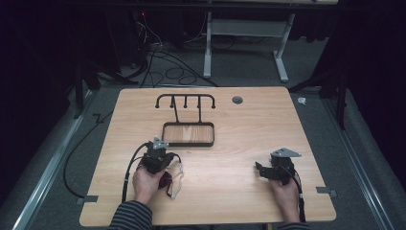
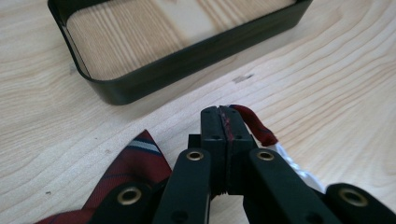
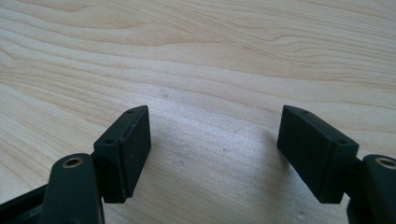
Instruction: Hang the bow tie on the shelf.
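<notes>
A dark red tie (image 2: 135, 158) with blue and white stripes lies on the wooden table (image 1: 249, 120), under and beside my left gripper (image 2: 223, 112). That gripper is shut on a narrow red band of the tie (image 2: 256, 127); a white cord (image 2: 295, 166) trails from the band. In the high view the left gripper (image 1: 156, 158) sits just in front of a black stand's tray (image 1: 187, 143), with the tie (image 1: 167, 181) and its white loop (image 1: 178, 177) beside the hand. My right gripper (image 3: 212, 126) stands open over bare wood, at the table's right front (image 1: 262, 168).
The black stand has a low rectangular tray (image 2: 187, 58) and a rail of hooks (image 1: 185, 98) on two posts behind it. A round grey grommet (image 1: 237, 99) sits near the table's far edge. Cables lie on the floor beyond.
</notes>
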Demonstrator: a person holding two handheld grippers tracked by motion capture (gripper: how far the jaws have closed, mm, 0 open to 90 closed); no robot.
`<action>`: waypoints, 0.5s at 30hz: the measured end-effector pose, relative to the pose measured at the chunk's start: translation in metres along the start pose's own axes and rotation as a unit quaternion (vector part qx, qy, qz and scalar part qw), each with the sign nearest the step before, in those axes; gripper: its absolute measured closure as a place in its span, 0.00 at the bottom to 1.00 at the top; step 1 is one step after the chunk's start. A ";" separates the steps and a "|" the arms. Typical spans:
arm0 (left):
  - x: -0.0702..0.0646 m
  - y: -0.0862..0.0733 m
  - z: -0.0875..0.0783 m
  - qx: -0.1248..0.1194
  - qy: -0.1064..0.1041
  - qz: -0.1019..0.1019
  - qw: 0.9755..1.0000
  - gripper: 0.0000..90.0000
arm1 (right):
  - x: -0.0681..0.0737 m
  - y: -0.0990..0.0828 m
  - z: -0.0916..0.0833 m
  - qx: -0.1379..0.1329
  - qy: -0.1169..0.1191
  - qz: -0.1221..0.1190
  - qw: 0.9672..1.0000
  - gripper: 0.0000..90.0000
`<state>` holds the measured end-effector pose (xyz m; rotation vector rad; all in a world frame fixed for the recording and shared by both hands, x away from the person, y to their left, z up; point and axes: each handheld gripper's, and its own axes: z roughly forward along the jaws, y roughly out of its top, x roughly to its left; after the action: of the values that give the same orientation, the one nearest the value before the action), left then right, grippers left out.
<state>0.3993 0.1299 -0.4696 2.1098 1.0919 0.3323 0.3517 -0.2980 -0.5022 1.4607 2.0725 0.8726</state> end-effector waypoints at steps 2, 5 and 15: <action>-0.001 0.002 -0.011 -0.018 -0.009 -0.006 1.000 1.00 | 0.000 0.000 0.000 0.000 0.000 0.000 1.000 0.30; -0.001 0.003 -0.019 -0.028 -0.012 -0.009 0.999 1.00 | 0.000 0.000 0.000 0.000 0.000 0.000 1.000 0.30; -0.006 0.018 -0.047 -0.070 -0.018 0.001 0.997 1.00 | 0.000 0.000 0.000 0.000 0.000 -0.001 1.000 0.30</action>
<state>0.3821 0.1407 -0.4232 1.9852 1.0164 0.3611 0.3517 -0.2978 -0.5022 1.4595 2.0730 0.8721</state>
